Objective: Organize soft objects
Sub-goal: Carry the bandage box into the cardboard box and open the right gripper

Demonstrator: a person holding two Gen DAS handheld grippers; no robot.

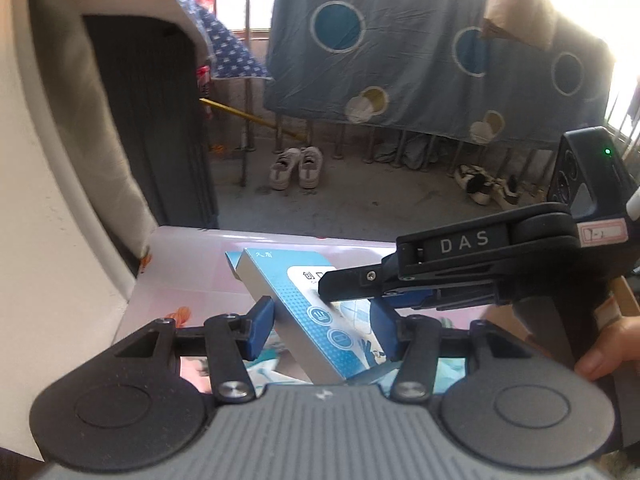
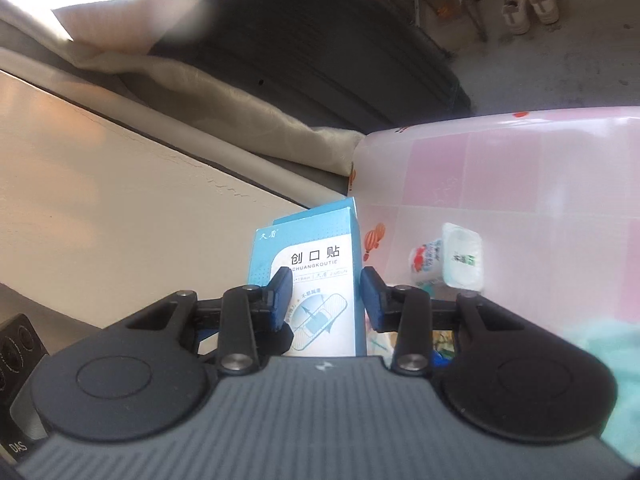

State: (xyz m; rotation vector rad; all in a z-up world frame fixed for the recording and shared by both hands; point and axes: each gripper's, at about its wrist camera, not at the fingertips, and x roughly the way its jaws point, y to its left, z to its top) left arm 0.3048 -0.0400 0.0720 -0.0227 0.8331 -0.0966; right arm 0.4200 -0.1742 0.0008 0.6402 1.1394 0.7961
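A light-blue box of plasters [image 1: 296, 296] hangs tilted over a pink see-through storage bin [image 1: 192, 264]. My left gripper [image 1: 322, 330] is shut on it, one blue pad on each long side. My right gripper [image 1: 348, 294] reaches in from the right, one finger lying on the box's printed face. In the right wrist view the box [image 2: 316, 240] stands upright between the pads of my right gripper [image 2: 326, 300], which press on it. A white soft pack [image 2: 448, 260] and a teal cloth [image 2: 612, 360] lie in the bin [image 2: 520, 168].
A person's hand [image 1: 608, 348] holds the right gripper's handle. A dark ribbed panel [image 1: 152, 120] with a cream blanket [image 2: 240, 120] over it stands behind the bin, by a cream wall [image 2: 100, 200]. White shoes [image 1: 296, 168] sit on the concrete floor under a hanging blue sheet [image 1: 420, 40].
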